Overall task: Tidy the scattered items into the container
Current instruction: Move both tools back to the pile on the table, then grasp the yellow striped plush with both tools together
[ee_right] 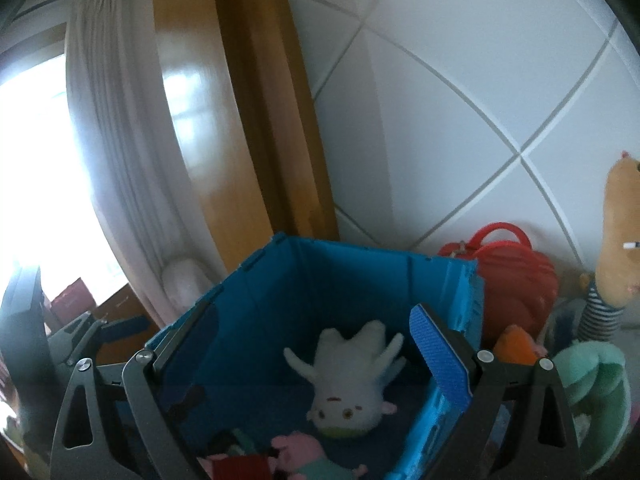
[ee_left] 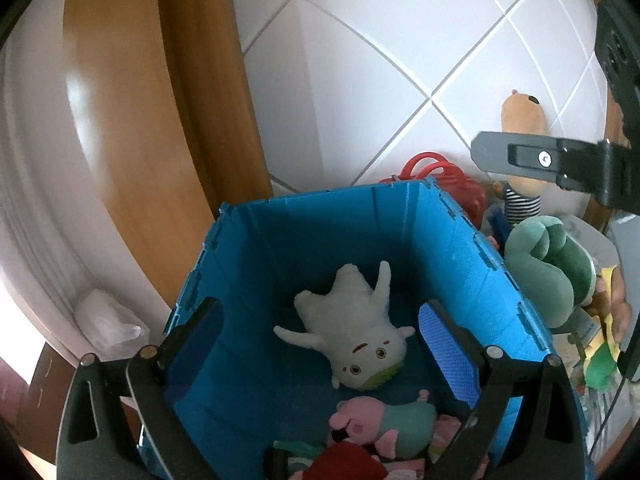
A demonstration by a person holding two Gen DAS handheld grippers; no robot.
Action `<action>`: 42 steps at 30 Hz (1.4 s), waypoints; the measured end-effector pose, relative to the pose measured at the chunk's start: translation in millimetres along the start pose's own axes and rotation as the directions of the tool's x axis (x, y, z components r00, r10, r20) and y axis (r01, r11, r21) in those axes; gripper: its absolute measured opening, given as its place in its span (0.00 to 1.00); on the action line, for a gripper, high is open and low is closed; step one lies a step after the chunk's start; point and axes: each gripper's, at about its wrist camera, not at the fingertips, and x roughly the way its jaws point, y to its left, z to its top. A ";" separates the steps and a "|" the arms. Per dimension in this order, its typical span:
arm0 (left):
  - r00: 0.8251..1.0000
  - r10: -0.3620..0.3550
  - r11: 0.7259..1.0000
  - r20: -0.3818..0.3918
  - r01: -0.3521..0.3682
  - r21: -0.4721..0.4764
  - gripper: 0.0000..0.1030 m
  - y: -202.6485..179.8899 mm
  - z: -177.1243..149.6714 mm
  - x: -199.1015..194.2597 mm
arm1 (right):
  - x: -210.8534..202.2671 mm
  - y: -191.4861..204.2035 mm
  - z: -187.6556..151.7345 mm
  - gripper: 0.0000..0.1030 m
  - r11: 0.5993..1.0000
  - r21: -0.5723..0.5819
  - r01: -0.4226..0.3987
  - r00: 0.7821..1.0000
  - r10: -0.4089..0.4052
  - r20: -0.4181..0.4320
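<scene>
Both grippers above the blue crate (ee_left: 320, 232), jaws spread wide, empty.

Left gripper (ee_left: 320, 344) and right gripper (ee_right: 308, 344) hover over white plush (ee_left: 352, 332); pink plush (ee_left: 380, 420) lies nearer.

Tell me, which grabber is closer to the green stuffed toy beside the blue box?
The right. The right gripper hangs at the blue box's right wall, beside the green stuffed toy; the left gripper hangs over the box's inside.

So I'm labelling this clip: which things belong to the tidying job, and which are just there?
Job:
blue crate
white plush and pink pig plush inside it
green plush, tan striped plush and red bag outside it

Just there:
wooden door
curtain
tiled wall
</scene>
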 end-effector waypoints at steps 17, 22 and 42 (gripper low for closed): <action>0.994 -0.004 0.999 0.108 0.009 -0.045 1.00 -132.6 -24.9 -97.7 | -178.6 -92.6 -76.9 1.00 0.996 0.053 0.077 0.990 -0.083 0.113; 0.990 -0.033 0.999 0.137 0.036 -0.025 1.00 -229.7 -31.7 -116.4 | -260.1 -158.2 -103.6 1.00 0.990 0.061 0.130 0.984 -0.137 0.118; 0.961 -0.268 0.957 -0.063 0.273 0.099 1.00 -494.7 -94.3 -52.3 | -409.9 -365.7 -244.3 1.00 0.889 0.276 0.367 0.928 -0.369 -0.045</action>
